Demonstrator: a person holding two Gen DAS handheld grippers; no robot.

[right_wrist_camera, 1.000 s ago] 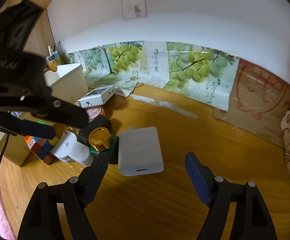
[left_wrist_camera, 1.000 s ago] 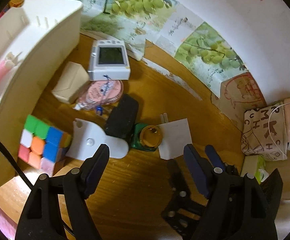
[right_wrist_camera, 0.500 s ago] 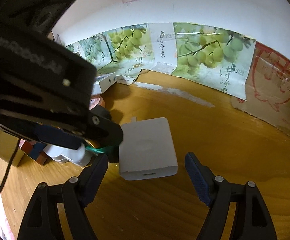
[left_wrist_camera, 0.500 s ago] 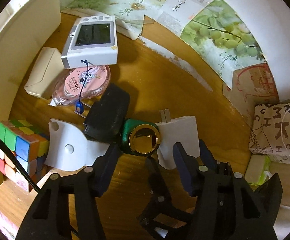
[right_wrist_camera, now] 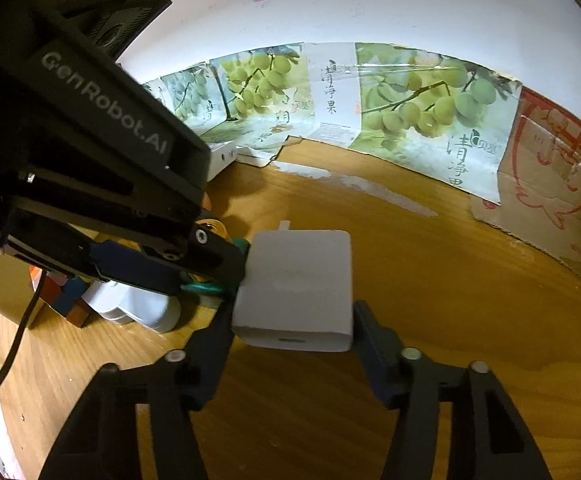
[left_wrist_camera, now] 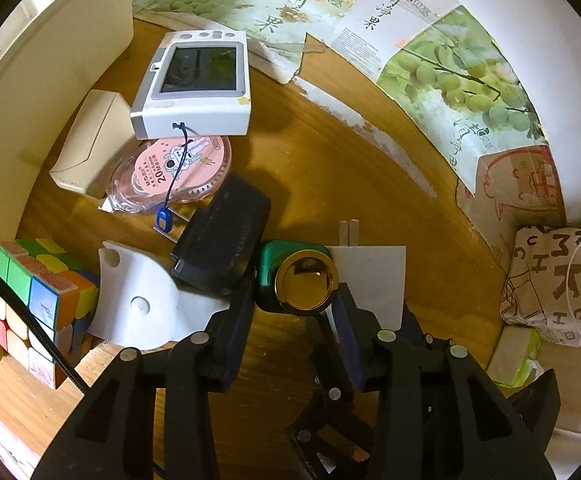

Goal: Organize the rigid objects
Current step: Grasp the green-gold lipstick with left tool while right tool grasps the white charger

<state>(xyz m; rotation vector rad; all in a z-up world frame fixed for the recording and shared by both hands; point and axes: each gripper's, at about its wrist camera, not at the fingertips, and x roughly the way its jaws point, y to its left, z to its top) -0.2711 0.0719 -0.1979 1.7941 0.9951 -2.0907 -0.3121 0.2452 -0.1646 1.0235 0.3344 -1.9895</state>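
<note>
A small green bottle with a gold cap (left_wrist_camera: 298, 280) stands on the wooden desk (left_wrist_camera: 330, 168). My left gripper (left_wrist_camera: 294, 304) points steeply down over it, its jaws closing with both pads against the bottle's sides. Right beside the bottle lies a white charger (right_wrist_camera: 294, 284), prongs pointing away. My right gripper (right_wrist_camera: 292, 320) is closing on it, with its fingers touching the charger's two side faces. In the right wrist view the left gripper's black body hides most of the bottle.
Left of the bottle lie a black case (left_wrist_camera: 226, 240), a white plastic piece (left_wrist_camera: 142, 300) and a colour cube (left_wrist_camera: 38, 300). Behind them are a pink tape dispenser (left_wrist_camera: 174, 168), a white screen device (left_wrist_camera: 198, 84), a cream box (left_wrist_camera: 90, 144) and a white bin (left_wrist_camera: 30, 60). A patterned pouch (left_wrist_camera: 550, 280) sits right.
Both grippers came down toward the desk. The left jaws narrowed around the green bottle, and the right jaws went from wide open to touching the charger's sides.
</note>
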